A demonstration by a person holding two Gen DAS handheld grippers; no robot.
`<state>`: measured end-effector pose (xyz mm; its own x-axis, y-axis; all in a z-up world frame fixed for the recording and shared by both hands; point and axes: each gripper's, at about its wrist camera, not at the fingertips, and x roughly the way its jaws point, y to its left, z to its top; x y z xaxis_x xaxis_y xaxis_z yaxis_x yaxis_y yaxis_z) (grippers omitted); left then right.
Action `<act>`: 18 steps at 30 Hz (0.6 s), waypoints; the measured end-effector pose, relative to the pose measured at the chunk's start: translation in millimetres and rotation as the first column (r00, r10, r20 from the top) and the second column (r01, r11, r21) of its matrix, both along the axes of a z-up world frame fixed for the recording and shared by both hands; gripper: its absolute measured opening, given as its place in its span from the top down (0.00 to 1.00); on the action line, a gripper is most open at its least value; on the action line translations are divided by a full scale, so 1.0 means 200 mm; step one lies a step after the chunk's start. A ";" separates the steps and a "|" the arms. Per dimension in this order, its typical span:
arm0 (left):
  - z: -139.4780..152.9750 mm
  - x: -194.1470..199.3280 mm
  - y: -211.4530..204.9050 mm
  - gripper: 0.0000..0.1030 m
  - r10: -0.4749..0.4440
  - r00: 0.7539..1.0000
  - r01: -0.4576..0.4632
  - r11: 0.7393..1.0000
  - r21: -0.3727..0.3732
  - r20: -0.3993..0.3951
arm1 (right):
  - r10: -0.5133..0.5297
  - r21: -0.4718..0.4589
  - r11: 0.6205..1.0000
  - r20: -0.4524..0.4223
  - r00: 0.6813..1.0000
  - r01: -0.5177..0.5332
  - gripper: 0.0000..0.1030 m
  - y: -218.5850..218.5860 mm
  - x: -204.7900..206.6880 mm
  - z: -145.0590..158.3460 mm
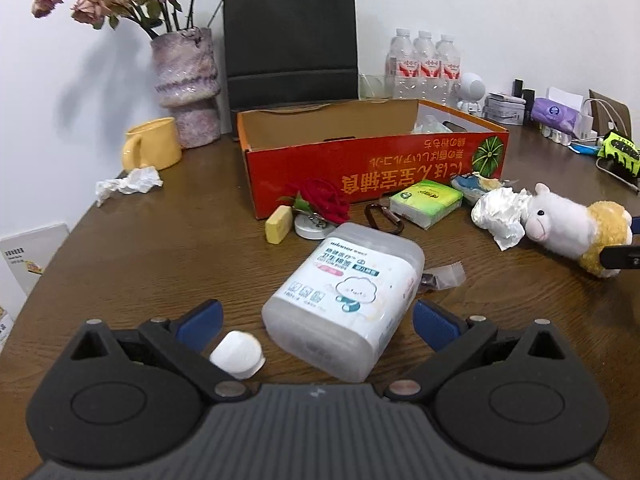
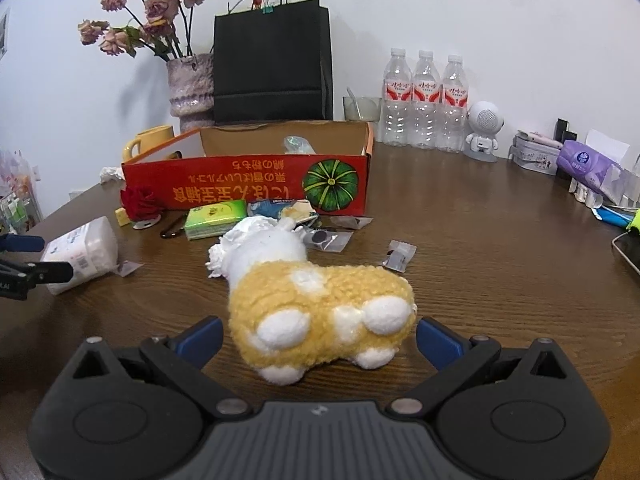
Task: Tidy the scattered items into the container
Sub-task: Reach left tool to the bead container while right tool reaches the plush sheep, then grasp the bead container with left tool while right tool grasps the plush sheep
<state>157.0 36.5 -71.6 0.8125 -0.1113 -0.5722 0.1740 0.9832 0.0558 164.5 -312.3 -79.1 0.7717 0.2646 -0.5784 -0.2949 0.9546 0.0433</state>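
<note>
Yellow plush alpaca (image 2: 316,300) lies head toward red box (image 2: 248,188), both jaws spread.

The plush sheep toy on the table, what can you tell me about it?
The plush sheep toy is soft and fuzzy: curly yellow fleece on the body, white head, white feet. It lies on its side on the wooden table, feet toward the open right gripper, whose blue fingers flank it without clearly touching. Its head rests against a crumpled white paper.
</note>
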 end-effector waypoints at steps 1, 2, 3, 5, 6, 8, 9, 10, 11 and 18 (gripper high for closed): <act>0.00 0.01 0.00 0.00 -0.007 1.000 0.006 1.000 -0.001 -0.006 | 0.002 -0.002 1.000 -0.009 1.000 -0.002 0.00 0.00 0.02 0.00; -0.01 0.02 -0.01 0.00 -0.011 1.000 0.011 1.000 0.005 -0.009 | 0.005 -0.004 1.000 -0.018 1.000 -0.005 0.00 0.01 0.03 -0.01; -0.01 0.03 -0.02 0.00 -0.017 1.000 0.017 1.000 0.013 -0.010 | 0.006 -0.007 1.000 -0.022 1.000 -0.006 0.00 0.01 0.04 -0.01; -0.02 0.05 -0.04 0.00 -0.036 0.999 0.037 0.999 0.024 -0.016 | 0.008 -0.016 1.000 -0.027 1.000 -0.008 0.00 0.02 0.07 -0.01; -0.03 0.06 -0.05 0.00 -0.047 0.999 0.047 0.998 0.027 -0.018 | 0.011 -0.019 1.000 -0.030 0.999 -0.012 0.00 0.03 0.08 -0.01; -0.04 0.08 -0.07 0.00 -0.058 0.998 0.059 0.998 0.029 -0.019 | 0.014 -0.020 1.000 -0.042 0.999 -0.015 0.00 0.03 0.10 -0.01; -0.04 0.08 -0.07 0.01 -0.067 0.998 0.067 0.997 0.028 -0.019 | 0.015 -0.018 1.000 -0.052 0.999 -0.016 0.00 0.03 0.12 -0.02; -0.04 0.09 -0.08 0.02 -0.076 0.997 0.076 0.997 0.027 -0.019 | 0.017 -0.015 1.000 -0.060 0.998 -0.018 0.00 0.03 0.13 -0.02; -0.04 0.08 -0.09 0.06 -0.083 0.996 0.084 0.996 0.026 -0.018 | 0.018 -0.008 1.000 -0.063 0.998 -0.019 0.01 0.03 0.13 -0.02; -0.03 0.05 -0.10 0.26 -0.091 0.996 0.091 0.996 0.013 -0.002 | 0.020 0.024 1.000 -0.043 0.999 -0.019 0.09 0.00 0.11 -0.02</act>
